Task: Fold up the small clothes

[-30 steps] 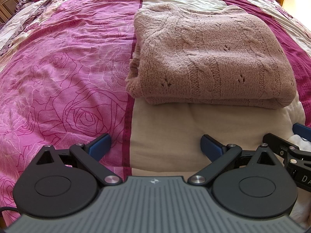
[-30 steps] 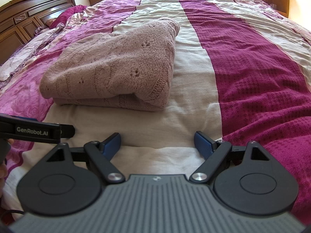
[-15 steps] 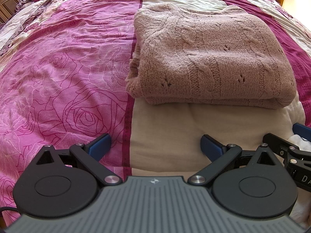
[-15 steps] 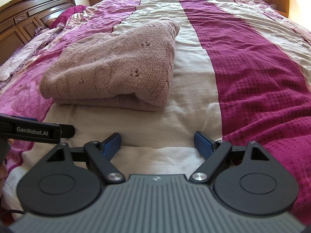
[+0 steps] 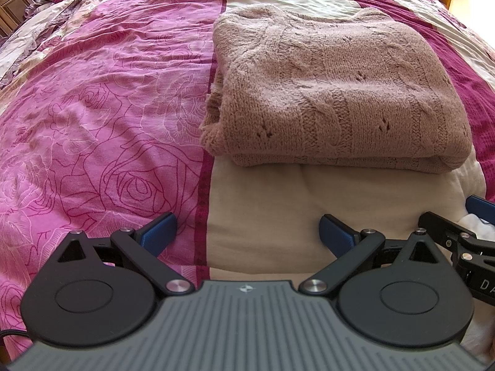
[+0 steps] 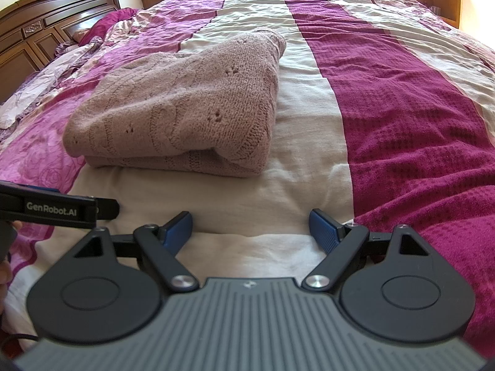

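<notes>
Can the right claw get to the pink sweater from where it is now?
Probably yes. The right claw is open and holds nothing, and only bare bedspread lies between it and the folded sweater. The sweater sits a bit toward the left claw, so it would need to angle that way.

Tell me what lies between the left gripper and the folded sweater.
Only bare cream bedspread lies between the open left gripper and the folded sweater; the left wrist view shows it.

Right gripper [image 5: 470, 238] cut off by frame edge beside sweater [image 5: 337, 92]; sweater's inner layers hidden under top fold.
</notes>
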The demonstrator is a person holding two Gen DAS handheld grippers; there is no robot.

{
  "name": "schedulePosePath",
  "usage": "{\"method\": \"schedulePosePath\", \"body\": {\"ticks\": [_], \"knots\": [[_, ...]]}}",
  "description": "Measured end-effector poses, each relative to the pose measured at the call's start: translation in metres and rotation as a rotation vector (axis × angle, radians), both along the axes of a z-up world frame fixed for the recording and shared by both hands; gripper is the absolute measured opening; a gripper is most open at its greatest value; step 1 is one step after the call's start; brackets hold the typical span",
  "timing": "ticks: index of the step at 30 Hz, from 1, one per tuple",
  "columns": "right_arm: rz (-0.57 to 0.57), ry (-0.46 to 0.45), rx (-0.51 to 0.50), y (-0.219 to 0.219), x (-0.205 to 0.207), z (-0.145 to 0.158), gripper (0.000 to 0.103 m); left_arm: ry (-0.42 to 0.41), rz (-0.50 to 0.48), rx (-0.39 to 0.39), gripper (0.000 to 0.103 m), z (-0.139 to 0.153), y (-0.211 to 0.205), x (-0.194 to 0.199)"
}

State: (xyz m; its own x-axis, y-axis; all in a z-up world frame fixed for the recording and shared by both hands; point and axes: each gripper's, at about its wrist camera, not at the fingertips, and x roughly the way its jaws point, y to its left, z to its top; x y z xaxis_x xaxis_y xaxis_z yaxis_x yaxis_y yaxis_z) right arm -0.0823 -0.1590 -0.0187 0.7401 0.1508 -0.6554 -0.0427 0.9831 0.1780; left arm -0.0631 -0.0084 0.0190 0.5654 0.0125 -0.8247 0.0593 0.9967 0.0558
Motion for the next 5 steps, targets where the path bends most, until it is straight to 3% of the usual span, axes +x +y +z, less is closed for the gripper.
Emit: {"method": "schedulePosePath", "body": {"ticks": [5], "knots": [[0.000, 0.001, -0.002, 0.0000, 0.0002, -0.0002, 0.084, 0.000, -0.002, 0.000, 0.102, -0.0009, -0.0004, 0.0000]]}}
